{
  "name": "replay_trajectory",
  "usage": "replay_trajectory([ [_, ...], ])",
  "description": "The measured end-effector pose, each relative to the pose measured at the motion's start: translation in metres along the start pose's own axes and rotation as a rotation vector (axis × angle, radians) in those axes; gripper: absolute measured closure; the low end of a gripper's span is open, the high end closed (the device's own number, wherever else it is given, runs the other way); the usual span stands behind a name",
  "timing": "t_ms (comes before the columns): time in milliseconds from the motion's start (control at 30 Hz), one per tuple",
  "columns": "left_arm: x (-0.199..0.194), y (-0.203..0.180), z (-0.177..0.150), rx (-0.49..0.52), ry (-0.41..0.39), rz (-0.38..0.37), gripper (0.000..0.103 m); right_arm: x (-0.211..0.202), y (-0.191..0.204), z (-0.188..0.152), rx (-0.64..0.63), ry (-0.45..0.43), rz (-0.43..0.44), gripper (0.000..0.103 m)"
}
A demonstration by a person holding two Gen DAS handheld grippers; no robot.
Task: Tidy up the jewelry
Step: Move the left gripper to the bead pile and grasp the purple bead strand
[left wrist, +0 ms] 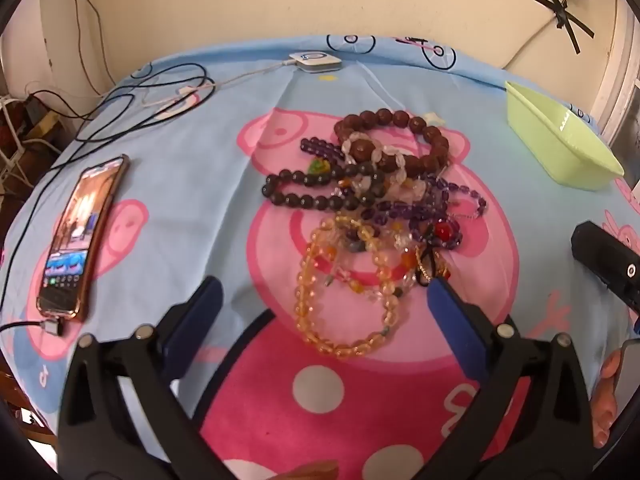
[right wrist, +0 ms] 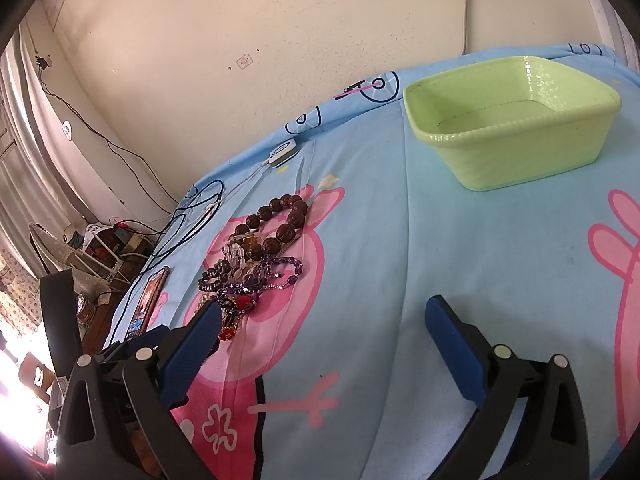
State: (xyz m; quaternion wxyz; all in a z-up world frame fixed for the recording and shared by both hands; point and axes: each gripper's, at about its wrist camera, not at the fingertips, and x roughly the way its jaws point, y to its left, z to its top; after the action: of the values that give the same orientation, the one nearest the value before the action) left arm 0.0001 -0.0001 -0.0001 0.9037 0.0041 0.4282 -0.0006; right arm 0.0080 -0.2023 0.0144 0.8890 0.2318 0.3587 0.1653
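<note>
A tangled pile of bead bracelets (left wrist: 372, 208) lies on the blue cartoon-print cloth (left wrist: 200, 184): big brown beads (left wrist: 400, 128) at the far side, black beads (left wrist: 304, 190), purple strands (left wrist: 440, 200), and a yellow bead bracelet (left wrist: 340, 300) nearest me. My left gripper (left wrist: 324, 312) hangs open above the near edge of the pile, pads touching nothing. The right wrist view shows the same pile (right wrist: 256, 256) to the left and the pale green basin (right wrist: 516, 132), which holds nothing, at the upper right. My right gripper (right wrist: 324, 336) stands open over bare cloth.
A phone (left wrist: 80, 236) with a lit screen and plugged cable lies left of the pile. Black cables (left wrist: 132, 112) and a small white device (left wrist: 316, 60) sit near the far edge by the wall. The green basin (left wrist: 560, 148) stands at the right. A hand (left wrist: 604, 396) shows at the lower right.
</note>
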Motion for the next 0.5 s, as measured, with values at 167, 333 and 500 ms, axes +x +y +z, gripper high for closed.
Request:
replay_trajectory([
  [167, 0.0, 0.0002, 0.0, -0.003, 0.001, -0.004, 0.005, -0.0001, 0.0002, 0.0001, 0.0, 0.0, 0.0, 0.023],
  [333, -0.0025, -0.0007, -0.0006, 0.005, -0.02, -0.002, 0.005, -0.0002, -0.0001, 0.0002, 0.001, 0.0, 0.001, 0.023],
  [500, -0.0055, 0.0008, -0.001, 0.01, -0.05, -0.008, 0.005, -0.0003, -0.0002, 0.0003, 0.001, 0.0, 0.001, 0.023],
])
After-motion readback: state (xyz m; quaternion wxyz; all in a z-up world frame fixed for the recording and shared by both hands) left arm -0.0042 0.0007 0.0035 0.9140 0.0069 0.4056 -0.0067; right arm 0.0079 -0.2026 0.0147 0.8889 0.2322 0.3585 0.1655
